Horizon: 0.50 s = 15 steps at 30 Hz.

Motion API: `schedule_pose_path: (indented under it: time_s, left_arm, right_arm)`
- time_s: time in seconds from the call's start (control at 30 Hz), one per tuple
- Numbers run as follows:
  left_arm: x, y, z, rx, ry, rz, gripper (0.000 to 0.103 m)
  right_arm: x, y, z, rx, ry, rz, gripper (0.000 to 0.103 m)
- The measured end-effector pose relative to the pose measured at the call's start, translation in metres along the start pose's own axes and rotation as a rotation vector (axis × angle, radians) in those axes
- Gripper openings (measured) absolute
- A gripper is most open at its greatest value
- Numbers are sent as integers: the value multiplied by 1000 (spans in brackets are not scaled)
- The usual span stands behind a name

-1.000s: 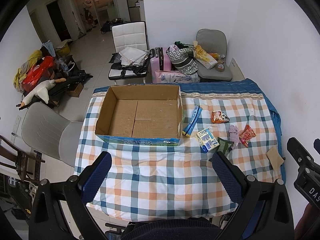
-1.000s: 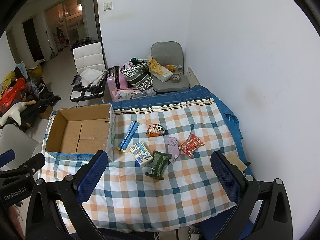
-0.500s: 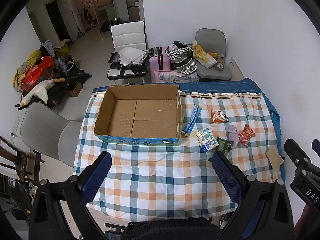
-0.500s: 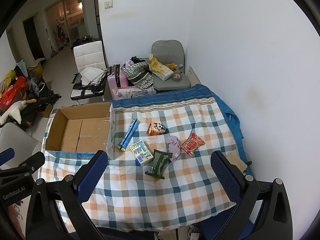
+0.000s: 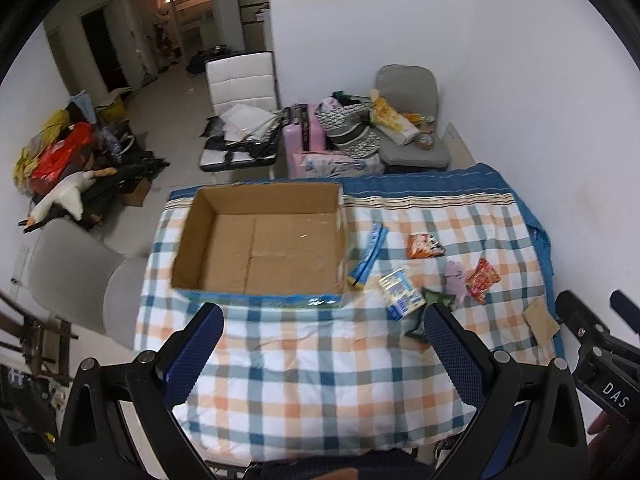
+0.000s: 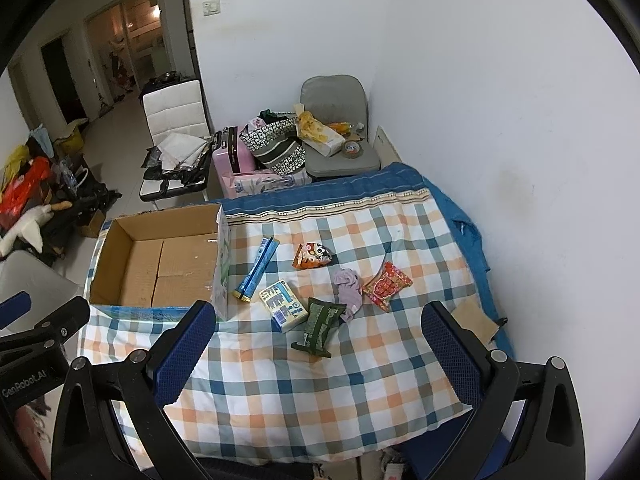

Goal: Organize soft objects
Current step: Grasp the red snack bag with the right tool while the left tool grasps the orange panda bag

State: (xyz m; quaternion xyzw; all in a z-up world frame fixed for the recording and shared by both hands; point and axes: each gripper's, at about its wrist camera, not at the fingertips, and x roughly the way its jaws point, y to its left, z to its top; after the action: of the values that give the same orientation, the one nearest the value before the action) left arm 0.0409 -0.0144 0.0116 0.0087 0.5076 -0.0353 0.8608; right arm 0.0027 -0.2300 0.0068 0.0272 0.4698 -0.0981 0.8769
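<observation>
An open, empty cardboard box (image 5: 260, 240) (image 6: 160, 260) sits on the left of a checked tablecloth (image 5: 320, 380) (image 6: 320, 392). To its right lie a blue tube (image 6: 256, 270), an orange snack bag (image 6: 313, 255), a white-blue tissue pack (image 6: 283, 310), a dark green pack (image 6: 320, 326), a lilac cloth (image 6: 347, 286) and a red snack bag (image 6: 387, 285). My left gripper (image 5: 323, 344) and my right gripper (image 6: 318, 344) are both open, empty and high above the table's near edge.
A brown card (image 6: 474, 320) lies at the table's right edge by the white wall. A grey chair (image 5: 76, 276) stands left of the table. Behind it are a pink suitcase (image 6: 230, 156), bags, a white chair (image 6: 176, 112) and a grey chair (image 6: 340, 128).
Both views have shifted only slightly. The objects on the table have not moved and both grippers stay open.
</observation>
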Motion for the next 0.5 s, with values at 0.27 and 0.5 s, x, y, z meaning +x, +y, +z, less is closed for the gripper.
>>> schedule_pose_path:
  time_s: [0.27,0.5]
  left_arm:
    - [99,-60,42,87,83,-89,103]
    - [221,-126,76,95,298,-194,102]
  right_arm:
    - [69,-66,7,150,90,-27,103]
    - [194,-144,9,313,243,-42,103]
